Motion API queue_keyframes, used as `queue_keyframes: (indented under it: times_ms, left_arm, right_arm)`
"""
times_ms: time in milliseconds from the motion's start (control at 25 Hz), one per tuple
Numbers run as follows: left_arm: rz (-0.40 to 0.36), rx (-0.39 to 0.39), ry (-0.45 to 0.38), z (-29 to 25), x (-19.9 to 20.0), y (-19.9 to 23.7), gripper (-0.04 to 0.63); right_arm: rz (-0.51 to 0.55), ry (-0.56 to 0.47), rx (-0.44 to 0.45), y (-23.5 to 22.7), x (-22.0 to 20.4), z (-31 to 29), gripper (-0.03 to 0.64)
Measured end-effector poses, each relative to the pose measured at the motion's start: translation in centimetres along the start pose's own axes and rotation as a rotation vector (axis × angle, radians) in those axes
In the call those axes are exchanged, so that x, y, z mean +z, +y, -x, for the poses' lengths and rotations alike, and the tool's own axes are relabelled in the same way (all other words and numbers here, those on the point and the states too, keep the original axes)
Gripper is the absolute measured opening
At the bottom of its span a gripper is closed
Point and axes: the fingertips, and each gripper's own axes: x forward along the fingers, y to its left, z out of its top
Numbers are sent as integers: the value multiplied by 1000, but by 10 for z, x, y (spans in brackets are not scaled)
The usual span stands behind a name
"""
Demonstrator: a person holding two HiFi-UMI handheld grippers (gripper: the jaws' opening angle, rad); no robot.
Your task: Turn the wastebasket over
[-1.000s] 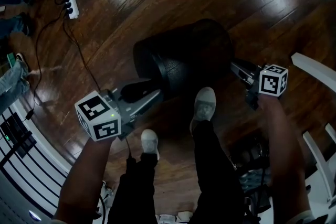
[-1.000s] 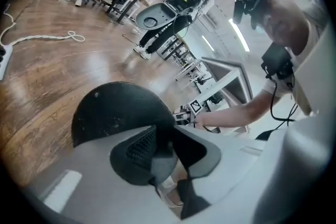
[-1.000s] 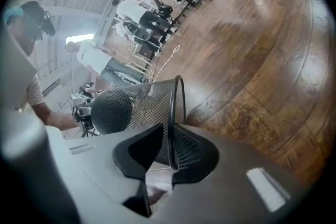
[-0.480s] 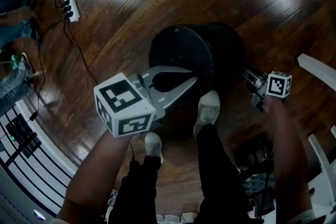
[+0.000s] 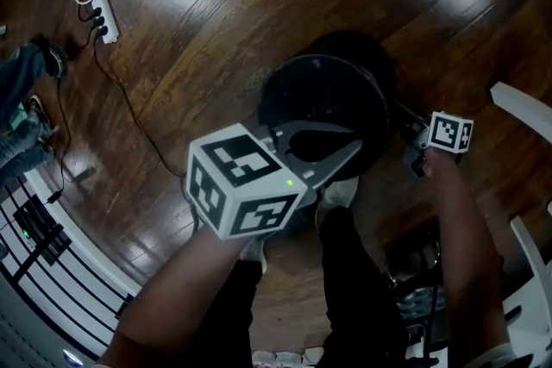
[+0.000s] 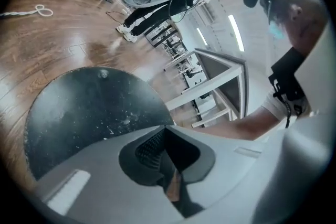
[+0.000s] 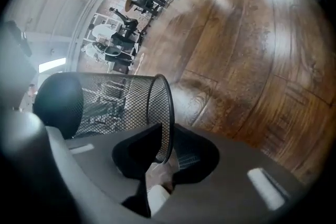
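Note:
The black mesh wastebasket [image 5: 323, 99] is tipped far over, its solid round bottom [image 6: 89, 113] turned up toward me. My left gripper [image 5: 356, 140] is shut with nothing in it, and its tips [image 6: 167, 131] lie over the near edge of that bottom. From the right, my right gripper [image 5: 407, 118] holds the basket's wire rim [image 7: 168, 113]. That rim runs between its closing jaws [image 7: 165, 152], with the pads on either side of the mesh. In the right gripper view the mesh wall stretches left to the dark base.
The person's shoe [image 5: 332, 192] stands just under the basket on the wooden floor [image 5: 216, 30]. A white power strip [image 5: 97, 17] and a black cable [image 5: 138, 112] lie at the left. White furniture [image 5: 522, 112] stands at the right, and another person's leg [image 5: 21, 86] at the far left.
The basket has swung from lying on its side to bottom-up. The left gripper closed, came off the basket and moved right over its base. The right gripper kept its hold on the rim.

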Motion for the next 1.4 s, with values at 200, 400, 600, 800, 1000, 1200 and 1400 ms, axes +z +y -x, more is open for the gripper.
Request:
queue_keyframes:
  times_ms: [200, 400, 600, 800, 1000, 1200, 1400]
  left_arm:
    - [50, 42, 36, -20, 8, 15, -3]
    - [128, 70, 52, -23, 13, 28, -3]
    - [109, 75, 29, -28, 15, 40, -2]
    - [38, 86, -85, 23, 3, 16, 0]
    - [-147, 44, -143, 121, 8, -77, 0]
    - [-295, -22, -200, 248, -15, -219, 0]
    - [-439, -9, -222, 349, -73, -352, 0]
  right_arm:
    - [58, -56, 2, 14, 19, -4, 6]
    - [76, -82, 9, 42, 24, 10, 3]
    - [177, -110, -37, 89, 19, 59, 12]
    - [366, -45, -129, 173, -35, 129, 17]
    - [459, -143, -166, 285, -72, 189, 15]
    - [472, -280, -150, 440, -159, 262, 14]
    - [587, -290, -106, 565, -268, 344, 21]
